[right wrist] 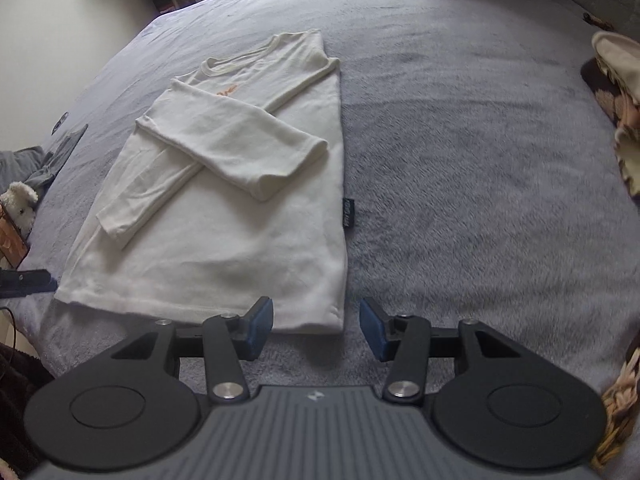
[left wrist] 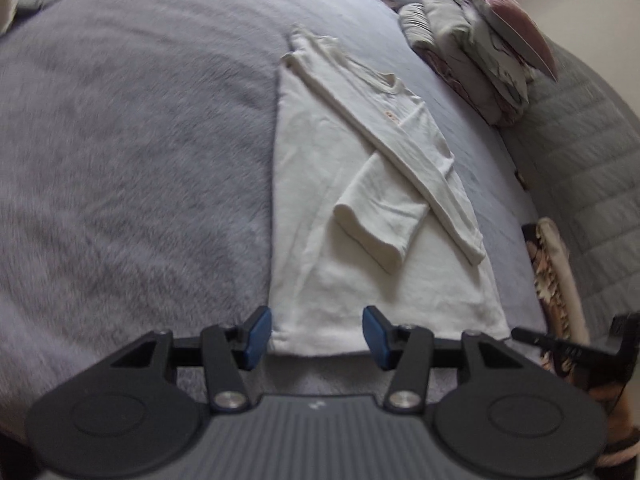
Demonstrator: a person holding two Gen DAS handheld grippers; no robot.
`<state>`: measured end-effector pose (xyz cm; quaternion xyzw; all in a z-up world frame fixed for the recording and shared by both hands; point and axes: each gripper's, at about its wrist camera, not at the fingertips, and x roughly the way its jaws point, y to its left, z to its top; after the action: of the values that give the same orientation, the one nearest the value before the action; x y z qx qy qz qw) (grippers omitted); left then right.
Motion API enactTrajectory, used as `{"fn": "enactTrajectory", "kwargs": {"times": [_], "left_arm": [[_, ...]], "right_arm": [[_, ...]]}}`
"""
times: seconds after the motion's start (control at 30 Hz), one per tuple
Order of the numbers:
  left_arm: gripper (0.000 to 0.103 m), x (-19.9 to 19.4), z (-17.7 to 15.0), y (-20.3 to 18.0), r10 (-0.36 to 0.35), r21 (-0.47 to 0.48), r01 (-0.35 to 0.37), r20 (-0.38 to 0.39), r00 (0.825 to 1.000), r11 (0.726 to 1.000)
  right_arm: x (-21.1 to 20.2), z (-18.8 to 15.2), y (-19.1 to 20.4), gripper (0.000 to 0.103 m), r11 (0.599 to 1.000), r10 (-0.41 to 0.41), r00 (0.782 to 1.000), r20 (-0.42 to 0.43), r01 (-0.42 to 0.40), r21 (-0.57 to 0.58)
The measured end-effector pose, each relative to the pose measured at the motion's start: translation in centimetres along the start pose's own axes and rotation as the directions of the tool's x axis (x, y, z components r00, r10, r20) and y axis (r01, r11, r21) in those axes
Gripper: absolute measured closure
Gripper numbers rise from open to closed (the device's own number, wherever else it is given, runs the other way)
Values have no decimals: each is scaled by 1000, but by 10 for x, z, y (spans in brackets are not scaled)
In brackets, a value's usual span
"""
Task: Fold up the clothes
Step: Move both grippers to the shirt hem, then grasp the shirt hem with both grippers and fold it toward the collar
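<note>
Two grippers stood at the near hem of a cream shirt spread on a grey bedcover. The left gripper had its fingers spread, pinching nothing, with the hem's left corner lying between and just beyond them. The right gripper was likewise spread and empty, the hem's right corner just ahead of its left finger. Both sleeves lay folded across the shirt's body. Wide bare bedcover lay left of the left fingers and right of the right fingers. Only the left view showed stacked bedding beyond the shirt's collar. Only the right view showed a dark label on the shirt's side seam and a small plush toy far left.
</note>
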<state>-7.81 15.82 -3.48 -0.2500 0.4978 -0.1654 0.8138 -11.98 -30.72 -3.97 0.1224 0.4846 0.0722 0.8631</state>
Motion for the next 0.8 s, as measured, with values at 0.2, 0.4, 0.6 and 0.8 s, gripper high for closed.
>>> {"fn": "enactTrajectory", "kwargs": {"times": [0.2,0.4,0.6,0.8], "left_arm": [[52,10,-3,8,7,-22,-6,13,1000,1000],[52,20,-8,14,-60,-11,60,45,997,998],[54,20,-16,14,-94,11,93,81,992,996],[65,22,-25,11,-121,44,119,53,991,992]], "right_arm": [[8,-1,-3,53,1000,-5,1000,-10,5,22],[19,-3,-10,57,992,25,999,24,-27,121],[23,-4,-2,65,991,19,998,58,-27,134],[26,-6,4,65,996,6,999,44,-10,92]]}}
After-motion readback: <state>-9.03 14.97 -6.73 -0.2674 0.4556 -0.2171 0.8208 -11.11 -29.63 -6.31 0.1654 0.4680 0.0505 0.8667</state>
